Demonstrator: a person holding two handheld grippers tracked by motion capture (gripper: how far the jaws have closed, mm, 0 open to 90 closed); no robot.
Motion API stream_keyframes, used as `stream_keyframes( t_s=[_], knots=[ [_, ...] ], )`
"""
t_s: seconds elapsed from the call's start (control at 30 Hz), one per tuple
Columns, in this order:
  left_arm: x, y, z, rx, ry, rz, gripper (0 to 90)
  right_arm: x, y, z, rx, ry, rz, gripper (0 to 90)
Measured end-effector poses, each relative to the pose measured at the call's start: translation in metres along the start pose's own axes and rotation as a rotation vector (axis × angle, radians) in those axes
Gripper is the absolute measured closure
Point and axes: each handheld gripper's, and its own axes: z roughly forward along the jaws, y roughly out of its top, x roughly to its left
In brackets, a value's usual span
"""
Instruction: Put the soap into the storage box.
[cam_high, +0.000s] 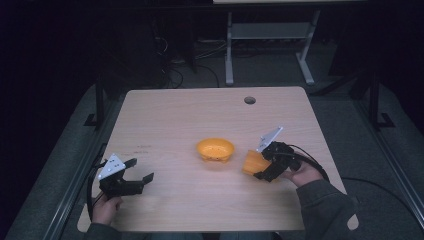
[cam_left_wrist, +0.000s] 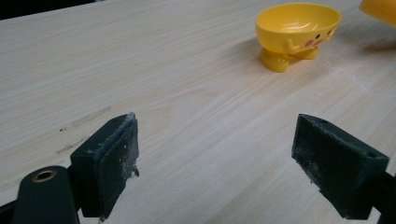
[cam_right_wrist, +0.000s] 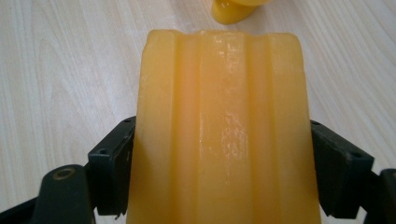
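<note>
- The table (cam_high: 190, 115) has a light wood-grain top with rounded corners, and it has a round cable hole (cam_high: 249, 100) near the far edge.
- On the top, near the left side, there are some short dark scuff marks (cam_left_wrist: 84, 117). In the left gripper view, fine white dust lies on the wood near the bowl.
- The room is dark. The floor around the table is grey, and behind the table stands a second table on a white metal frame (cam_high: 265, 37). Black cables (cam_high: 172, 75) lie on the floor there.
- A yellow bowl (cam_high: 215, 149) with small feet and a painted face stands upright near the middle of the table. It looks empty.
- The left gripper (cam_high: 140, 170) is low over the near left part of the table. Its jaws stand wide apart and there is nothing between them, only bare wood.
- The right gripper (cam_high: 260, 165) is just to the right of the bowl. Its jaws are closed against both sides of an orange ribbed cup (cam_high: 254, 163).
- The cup is tilted toward the bowl, very near to it, but I cannot tell if they touch. I also cannot tell if the cup touches the table.
- A hand (cam_high: 106, 207) holds the left gripper, and a hand in a grey sleeve (cam_high: 325, 200) holds the right one.
</note>
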Motion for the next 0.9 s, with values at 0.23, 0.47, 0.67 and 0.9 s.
stream_keyframes(
  t_s=[0.23,0.47,0.67,0.9],
  knots=[
    [0.0,0.0,0.0,-0.005,0.0,-0.006,14.1,-0.004,0.012,-0.001,-0.007,0.008,-0.016,20.6],
    [0.0,0.0,0.0,-0.005,0.0,-0.008,14.1,-0.008,0.023,-0.002,-0.009,0.011,-0.038,20.7],
    [0.0,0.0,0.001,-0.006,0.0,-0.009,14.1,-0.01,0.031,-0.002,-0.016,0.02,-0.05,20.7],
    [0.001,0.0,0.0,-0.008,0.002,-0.012,14.1,-0.012,0.041,-0.004,-0.027,0.019,-0.065,20.7]
  ],
)
